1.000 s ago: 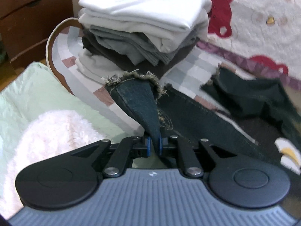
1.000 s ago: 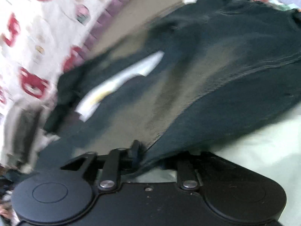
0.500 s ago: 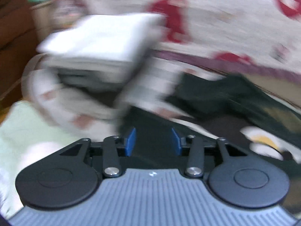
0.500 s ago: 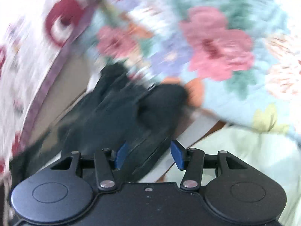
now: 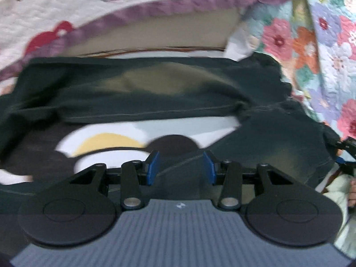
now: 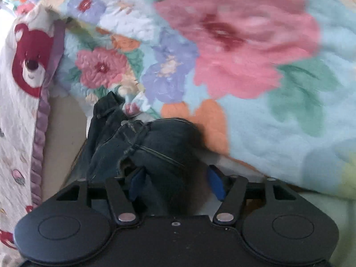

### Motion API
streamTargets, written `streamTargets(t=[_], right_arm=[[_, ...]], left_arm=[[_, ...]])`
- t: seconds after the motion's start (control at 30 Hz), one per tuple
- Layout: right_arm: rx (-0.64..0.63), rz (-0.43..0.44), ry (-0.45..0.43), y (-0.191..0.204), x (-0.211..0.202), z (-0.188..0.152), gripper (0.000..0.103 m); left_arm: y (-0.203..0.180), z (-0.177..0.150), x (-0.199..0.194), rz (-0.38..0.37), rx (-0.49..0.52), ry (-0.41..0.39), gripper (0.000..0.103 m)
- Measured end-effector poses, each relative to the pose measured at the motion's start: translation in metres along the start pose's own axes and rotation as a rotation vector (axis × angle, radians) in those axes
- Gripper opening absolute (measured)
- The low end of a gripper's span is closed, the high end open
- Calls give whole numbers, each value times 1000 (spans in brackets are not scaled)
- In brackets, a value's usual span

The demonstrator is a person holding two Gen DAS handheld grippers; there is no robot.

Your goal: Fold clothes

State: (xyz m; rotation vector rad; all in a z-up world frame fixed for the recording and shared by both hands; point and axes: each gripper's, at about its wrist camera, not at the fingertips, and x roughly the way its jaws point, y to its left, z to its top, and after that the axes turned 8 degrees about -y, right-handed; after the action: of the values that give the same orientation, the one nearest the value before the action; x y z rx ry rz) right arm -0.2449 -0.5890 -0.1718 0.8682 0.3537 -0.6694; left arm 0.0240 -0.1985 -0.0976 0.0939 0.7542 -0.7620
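The step in hand reads as a re-grip between 2 folds of the dark jeans; to do it well, each gripper should close on a single seamed edge or corner, not on a bunched wad, and both should lift together so the denim stays flat and the fold line runs straight. The left gripper stands partly open, its blue pads apart with nothing pressed between them; dark denim and a patterned mat lie just beyond and beneath the fingertips. The jeans lie spread across the mat ahead of this gripper, 1 long seamed band running crosswise in the middle distance, with a faded patch on its upper face; a bear-print quilt lies behind. The right gripper is opening, already wide; a bunched end of the jeans with a stitched seam sits between its pads and just ahead, but the pads do not press on it. A floral blanket lies close behind that bunch, touching it; take care not to pinch the blanket along with the denim.
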Motion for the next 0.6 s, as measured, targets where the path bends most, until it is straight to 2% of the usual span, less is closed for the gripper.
streamTargets(t=[0.03, 0.07, 0.1, 0.17, 0.27, 0.33, 0.4, 0.47, 0.57, 0.6], right_arm=[[-20, 1, 0, 5, 5, 0, 66], [-68, 0, -10, 13, 9, -1, 56], [-121, -6, -64, 22, 9, -3, 9], [-219, 39, -182, 46, -5, 1, 8], [-433, 54, -388, 97, -57, 18, 6], [-490, 26, -439, 113, -80, 29, 5], [-544, -43, -405, 114, -82, 34, 5], [-577, -133, -336, 96, -69, 35, 5], [-503, -224, -237, 56, -52, 38, 5], [-472, -231, -219, 47, -51, 37, 5]], left_arm=[[-9, -4, 3, -45, 31, -17, 42], [-17, -7, 6, -91, 72, -31, 42], [-24, -11, 9, -136, 113, -44, 42], [-35, -11, 15, -195, 128, -30, 42], [-42, -5, 20, -277, 80, -8, 43], [-52, -8, 32, -341, 56, 71, 43], [-62, -15, 47, -398, 33, 165, 43], [-75, -26, 60, -404, 66, 220, 43], [-86, -47, 81, -392, 40, 349, 41], [-89, -50, 81, -393, 29, 351, 41]])
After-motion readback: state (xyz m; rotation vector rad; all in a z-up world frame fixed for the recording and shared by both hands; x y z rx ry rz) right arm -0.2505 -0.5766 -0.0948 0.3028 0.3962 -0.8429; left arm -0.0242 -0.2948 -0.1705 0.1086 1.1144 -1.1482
